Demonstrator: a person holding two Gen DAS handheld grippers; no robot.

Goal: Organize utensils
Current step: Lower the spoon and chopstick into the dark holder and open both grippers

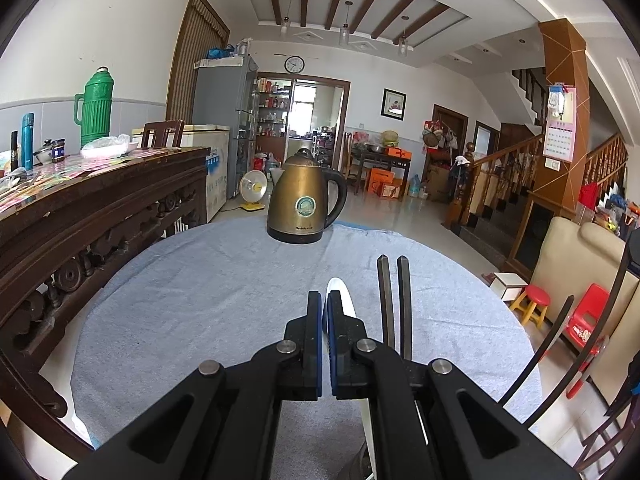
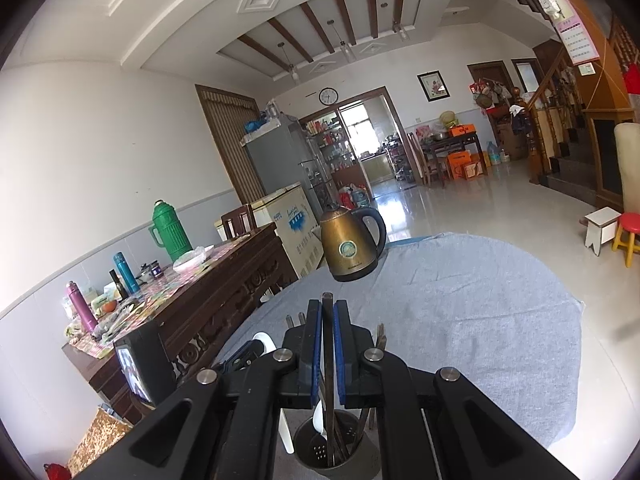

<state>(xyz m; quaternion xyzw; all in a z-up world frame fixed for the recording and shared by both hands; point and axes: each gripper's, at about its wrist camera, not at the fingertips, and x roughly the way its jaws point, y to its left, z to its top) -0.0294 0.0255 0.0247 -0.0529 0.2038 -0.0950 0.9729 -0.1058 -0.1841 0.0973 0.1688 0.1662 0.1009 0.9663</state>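
1. Pinching a dark chopstick (image 2: 328, 344) between its blue pads, the right gripper (image 2: 328, 312) hangs over the metal utensil holder (image 2: 338, 454), which holds a white spoon (image 2: 319, 420).
2. Jaws closed together, the left gripper (image 1: 324, 300) grips nothing visible; a white spoon handle (image 1: 340, 292) and two dark chopsticks (image 1: 394, 300) rise just beyond.
3. A bronze kettle (image 1: 306, 198) stands on the blue cloth (image 1: 200, 280).
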